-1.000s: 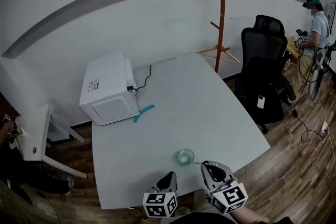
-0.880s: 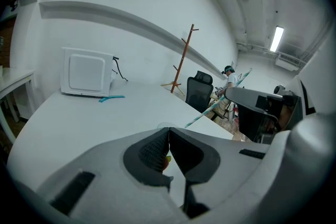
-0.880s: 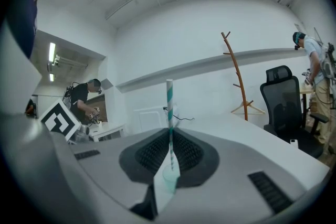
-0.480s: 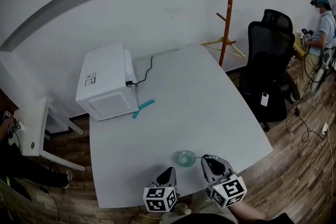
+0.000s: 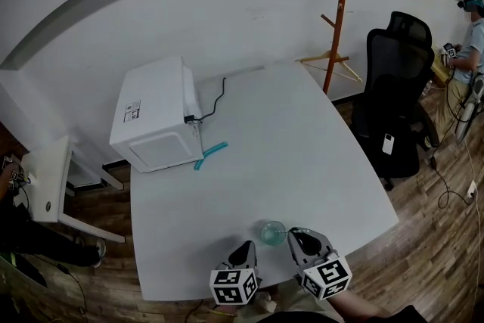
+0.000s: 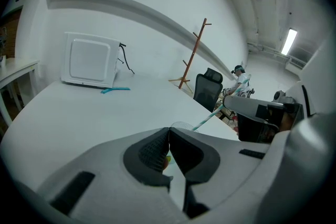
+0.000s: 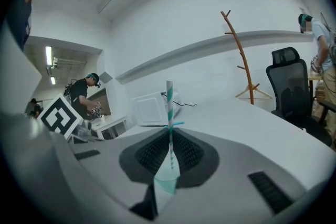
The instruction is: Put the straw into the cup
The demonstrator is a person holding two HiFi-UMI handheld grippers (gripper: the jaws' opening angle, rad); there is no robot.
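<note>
The right gripper point(image 7: 169, 136) is closed on the striped straw point(image 7: 169, 97), which is clamped between the ribbed pads and projects forward past the fingertips. In the left gripper view, the straw point(image 6: 210, 116) is seen slanting down from the right gripper to the rim of the cup point(image 6: 181, 126); whether its tip is inside cannot be told. The cup point(image 5: 273, 232) is set upright near the front edge of the counter point(image 5: 302, 140), just ahead of both grippers. The left gripper point(image 6: 169, 131) is closed, pads together, with nothing gripped. A teal straw point(image 5: 209, 156) is laid flat beside the microwave point(image 5: 155, 125), well apart from the cup.
</note>
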